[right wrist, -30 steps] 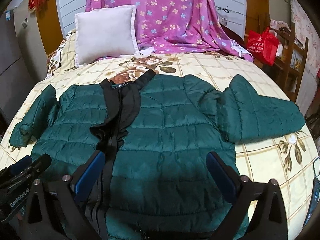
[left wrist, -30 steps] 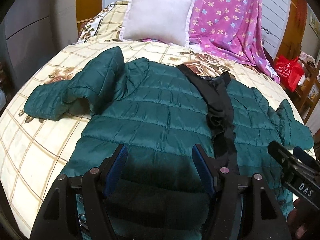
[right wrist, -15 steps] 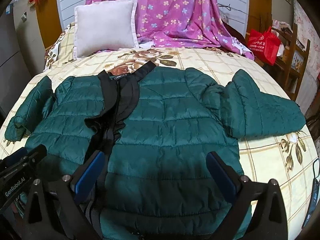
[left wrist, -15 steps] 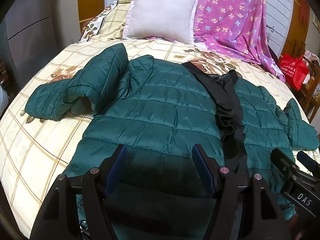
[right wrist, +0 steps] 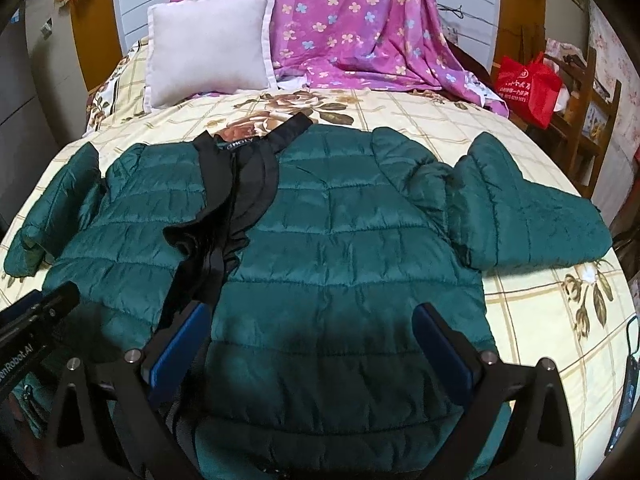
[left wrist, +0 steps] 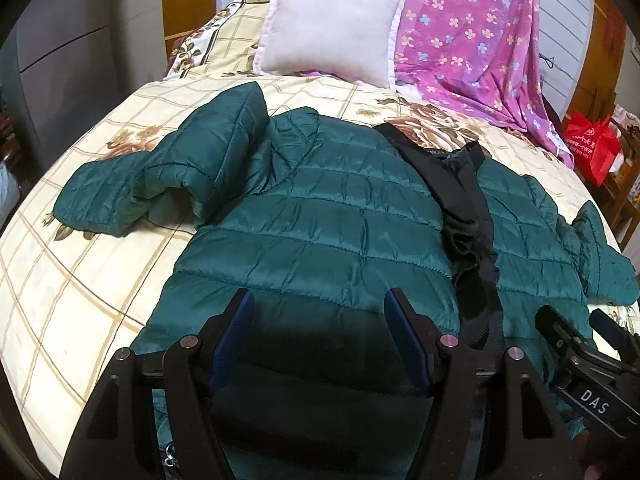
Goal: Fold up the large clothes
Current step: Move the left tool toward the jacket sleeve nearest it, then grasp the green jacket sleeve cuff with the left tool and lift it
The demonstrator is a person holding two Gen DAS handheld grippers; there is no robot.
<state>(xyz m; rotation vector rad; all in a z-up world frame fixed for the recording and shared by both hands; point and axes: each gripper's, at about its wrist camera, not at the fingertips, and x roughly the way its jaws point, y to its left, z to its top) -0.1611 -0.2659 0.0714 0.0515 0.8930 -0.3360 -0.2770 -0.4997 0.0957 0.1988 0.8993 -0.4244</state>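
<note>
Both cameras sit low at the foot of the bed point(left wrist: 80, 288), side by side. They look down and forward over the same green jacket point(right wrist: 340, 248) toward the pillow point(left wrist: 328, 28).

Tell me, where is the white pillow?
The white pillow leans at the head of the bed, upper left in the right wrist view, beside the purple flowered blanket and beyond the green jacket.

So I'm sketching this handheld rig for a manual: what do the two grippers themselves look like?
Both match: the left gripper and right gripper have matte black angular frames with silver pivot bolts and two fingers lined with flat blue pads. White lettering shows on their sides: "DAS" on the right gripper, "GenRobot.AI", partly cut off, on the left. No cables show.
</note>
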